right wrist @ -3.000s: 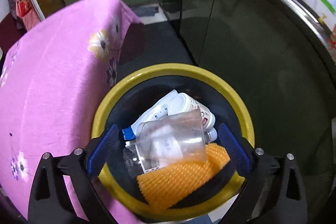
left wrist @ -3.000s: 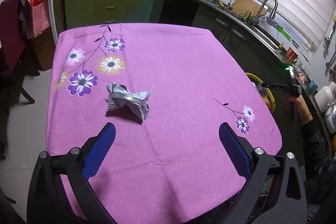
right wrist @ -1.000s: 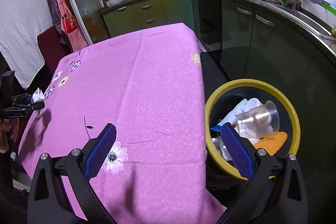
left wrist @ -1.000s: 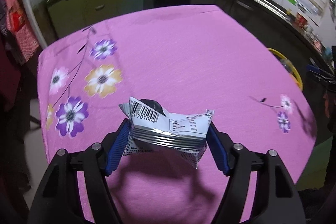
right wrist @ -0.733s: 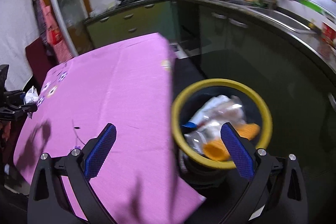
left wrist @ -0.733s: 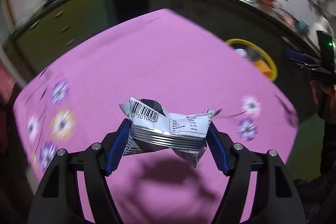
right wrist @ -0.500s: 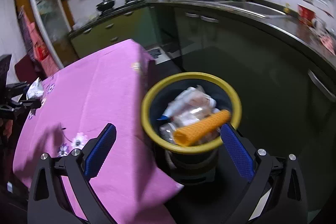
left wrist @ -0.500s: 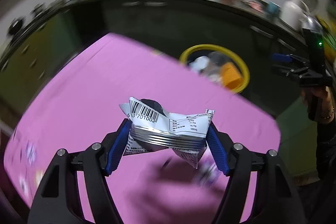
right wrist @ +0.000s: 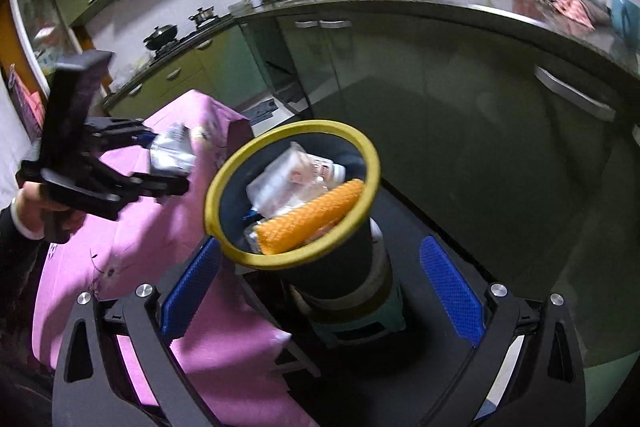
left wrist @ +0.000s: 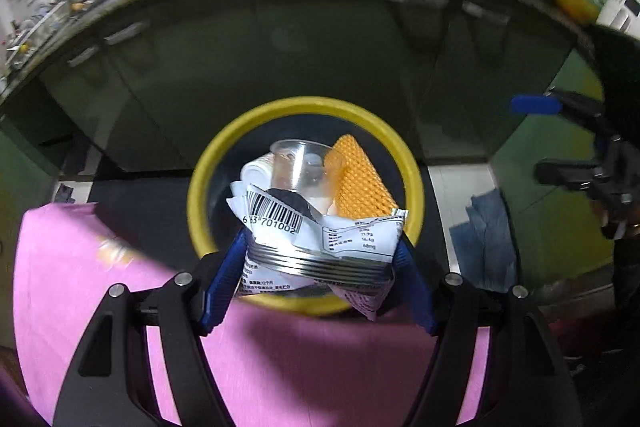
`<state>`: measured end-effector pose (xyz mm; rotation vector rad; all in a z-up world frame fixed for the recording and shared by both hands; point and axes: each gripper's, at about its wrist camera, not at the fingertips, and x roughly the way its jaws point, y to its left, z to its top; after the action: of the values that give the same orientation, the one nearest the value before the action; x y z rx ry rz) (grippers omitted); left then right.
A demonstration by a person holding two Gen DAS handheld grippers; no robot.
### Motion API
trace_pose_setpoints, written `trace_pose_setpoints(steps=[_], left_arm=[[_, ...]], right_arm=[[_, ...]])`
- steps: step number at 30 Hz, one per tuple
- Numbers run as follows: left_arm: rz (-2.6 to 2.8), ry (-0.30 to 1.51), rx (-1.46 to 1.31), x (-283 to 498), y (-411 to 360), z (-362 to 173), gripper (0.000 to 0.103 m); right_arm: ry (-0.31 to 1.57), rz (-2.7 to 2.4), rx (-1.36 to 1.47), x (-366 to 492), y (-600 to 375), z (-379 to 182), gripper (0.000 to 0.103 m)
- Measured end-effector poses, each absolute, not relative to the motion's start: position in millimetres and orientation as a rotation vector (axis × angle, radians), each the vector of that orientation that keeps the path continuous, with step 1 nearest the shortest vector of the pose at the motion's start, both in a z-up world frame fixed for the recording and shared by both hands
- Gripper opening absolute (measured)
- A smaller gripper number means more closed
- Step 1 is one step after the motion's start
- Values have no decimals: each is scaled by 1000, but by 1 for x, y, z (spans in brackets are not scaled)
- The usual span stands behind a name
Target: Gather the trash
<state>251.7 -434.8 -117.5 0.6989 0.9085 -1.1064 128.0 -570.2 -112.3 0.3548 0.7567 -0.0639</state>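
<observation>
Left tool point(left wrist: 322, 259) pinching wrapper point(left wrist: 320, 239) above yellow-rimmed bin point(left wrist: 412, 179); right tool point(right wrist: 320, 291) spread; pink tablecloth point(left wrist: 80, 267), green kitchen cabinets point(right wrist: 224, 67).

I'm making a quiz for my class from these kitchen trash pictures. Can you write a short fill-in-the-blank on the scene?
1. The left gripper is shut on a crumpled ____.
2. The trash bin has a ____ rim.
3. The right gripper holds ____.
4. The tablecloth is ____.

Missing words: wrapper; yellow; nothing; pink

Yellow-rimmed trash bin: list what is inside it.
Inside the yellow-rimmed black bin: an orange honeycomb-textured sheet, a clear plastic cup and a white plastic bottle. Whatever lies beneath them is covered.
</observation>
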Motion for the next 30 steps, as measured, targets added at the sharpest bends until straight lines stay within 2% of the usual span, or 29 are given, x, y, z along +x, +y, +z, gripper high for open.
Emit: trace_pose_setpoints(steps=[10,12,14,16,20,24,30], left_arm=[[-1083,994,858,277,-461,-169,70],[-1084,999,867,282,-467,-172,73],[-1084,992,888,286,-472,-173,83],[-1070,981,911,289,-476,-176,87],[-1044,1000,915,295,-473,-177,87],[-1004,995,828,290,-448,-159,87],[-947,862,537,252,-374,-88,89]], right_arm=[[763,-73,397,129,-587,-128,98],[759,-68,402,130,-584,-128,98],[761,-59,403,131,-582,-129,98],[766,-54,398,132,-577,-129,98],[767,-46,395,132,-571,-128,98],[757,-38,401,130,-569,-125,98],[731,12,395,128,-552,-115,98]])
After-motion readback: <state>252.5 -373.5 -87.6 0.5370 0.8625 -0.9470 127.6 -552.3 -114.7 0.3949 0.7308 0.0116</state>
